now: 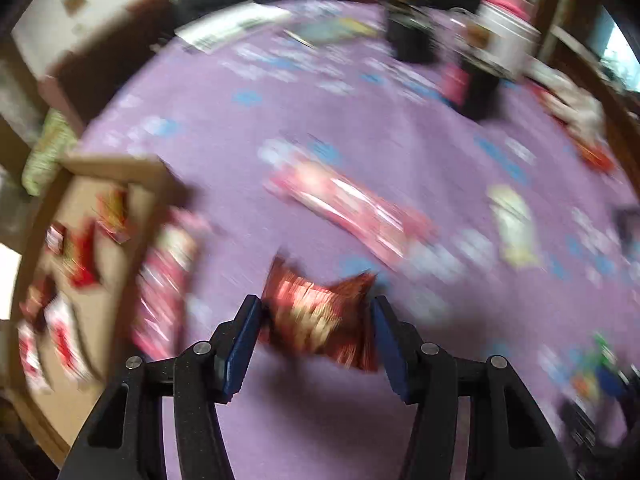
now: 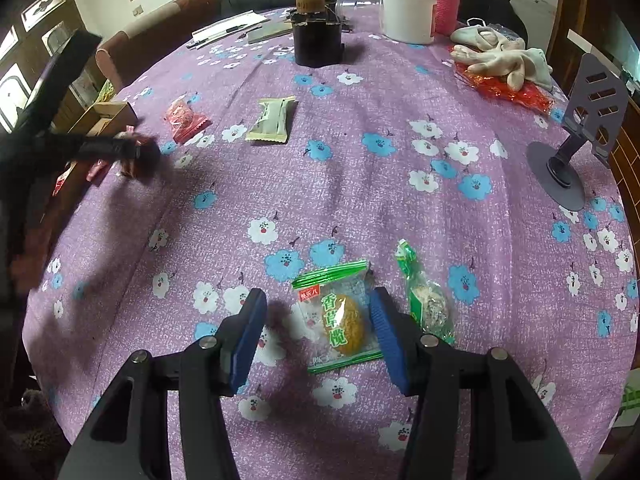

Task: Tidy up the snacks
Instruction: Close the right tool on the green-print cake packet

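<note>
the red packet (image 1: 320, 320) is clamped in the left gripper (image 1: 316, 340) just right of the box (image 1: 116, 168), while the right gripper (image 2: 318, 332), jaws apart, straddles the green packet (image 2: 340, 320).

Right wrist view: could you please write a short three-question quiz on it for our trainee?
1. True or false: the green-edged snack packet lies between the right tool's fingers.
2. Which thing stands right beside the white jar? A) pink-sleeved bottle B) grey stand C) dark bottle holder
3. What colour is the crinkly sheet under the pale gloves?

Key: 1 true; 2 A; 3 red.
</note>
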Available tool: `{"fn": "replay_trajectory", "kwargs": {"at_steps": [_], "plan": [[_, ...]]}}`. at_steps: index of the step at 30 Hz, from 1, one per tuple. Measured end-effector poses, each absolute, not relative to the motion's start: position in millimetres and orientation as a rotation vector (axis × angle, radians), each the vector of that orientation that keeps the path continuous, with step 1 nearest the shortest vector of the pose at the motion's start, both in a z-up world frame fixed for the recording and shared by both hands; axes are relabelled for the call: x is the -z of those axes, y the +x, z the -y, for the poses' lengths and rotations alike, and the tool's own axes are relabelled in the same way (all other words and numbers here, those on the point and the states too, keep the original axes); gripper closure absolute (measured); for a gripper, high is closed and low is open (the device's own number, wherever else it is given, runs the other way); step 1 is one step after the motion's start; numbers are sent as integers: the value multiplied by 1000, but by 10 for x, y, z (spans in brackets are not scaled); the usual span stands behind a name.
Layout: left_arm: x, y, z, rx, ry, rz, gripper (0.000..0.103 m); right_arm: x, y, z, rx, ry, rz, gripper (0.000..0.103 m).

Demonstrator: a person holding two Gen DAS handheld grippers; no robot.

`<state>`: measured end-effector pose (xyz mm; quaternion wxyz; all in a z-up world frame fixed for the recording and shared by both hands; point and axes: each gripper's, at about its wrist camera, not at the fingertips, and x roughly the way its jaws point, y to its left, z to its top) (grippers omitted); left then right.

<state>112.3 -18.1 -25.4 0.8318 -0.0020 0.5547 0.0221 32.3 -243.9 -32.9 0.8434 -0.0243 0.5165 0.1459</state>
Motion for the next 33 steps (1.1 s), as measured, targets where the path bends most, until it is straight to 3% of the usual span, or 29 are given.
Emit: {"fn": "replay_trajectory", "kwargs": {"at_steps": [4,20,23,28,31,33], "plan": [[70,967,381,-25,44,-1100,43,333,328,2434,-311,-52,-1093,48],[231,1109,42,21,-156,-1191,43,343,329,2398,-312,-81,-1100,43],[337,1156,26,38,-183,-1228,38,342,327,2398,-312,-78,-1099,43],[338,1125,93,69,-125,-1229,38,339,332,2405,-309,-70,-1099,43],[327,1066,123,86,-103,-1219,47,338,315,2407,-294,-62,-1093,45],[303,992,150,110,-94,-1212,57,337,273,2413,-258,-76,-1079,56]]}}
